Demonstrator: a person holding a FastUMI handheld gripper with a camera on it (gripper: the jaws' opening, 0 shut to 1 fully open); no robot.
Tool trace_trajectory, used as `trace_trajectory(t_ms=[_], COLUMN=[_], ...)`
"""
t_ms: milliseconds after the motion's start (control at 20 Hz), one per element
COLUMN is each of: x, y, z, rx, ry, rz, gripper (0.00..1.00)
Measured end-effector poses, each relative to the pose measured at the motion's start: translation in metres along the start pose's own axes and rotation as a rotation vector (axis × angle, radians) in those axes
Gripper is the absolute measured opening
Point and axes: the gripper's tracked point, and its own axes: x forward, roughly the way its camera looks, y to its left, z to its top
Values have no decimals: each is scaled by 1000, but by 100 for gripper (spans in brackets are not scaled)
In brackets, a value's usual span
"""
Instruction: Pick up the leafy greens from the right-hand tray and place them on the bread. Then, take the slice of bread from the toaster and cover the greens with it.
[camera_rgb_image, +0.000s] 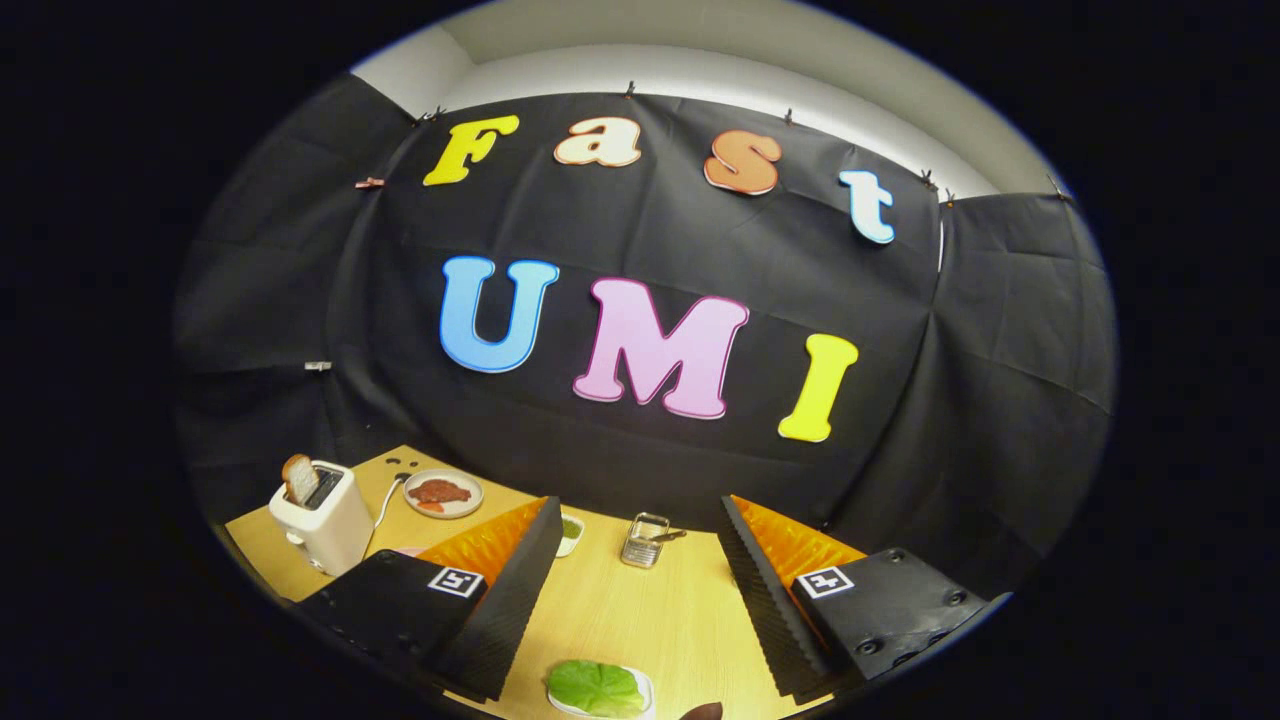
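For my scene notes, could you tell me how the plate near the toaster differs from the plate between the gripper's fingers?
The plate near the toaster holds something reddish-brown; the plate between the fingers holds leafy greens. The first lies beyond the open gripper, beside the toaster; the second sits close, between the fingers. Both rest on the wooden table.

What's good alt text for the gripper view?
Open gripper above a wooden table, greens on a tray lying between and below its jaws. Beyond to the left, a toaster holds bread beside a plate.
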Motion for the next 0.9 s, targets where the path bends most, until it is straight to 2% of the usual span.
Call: trace_trajectory(t_ms=[150,400,900], x=[-2,-9,-9], y=[-5,13,48], z=[-40,-121,-296], rx=[-11,31,-14], ry=[79,204,597], rz=[43,180,390], gripper=[97,97,92])
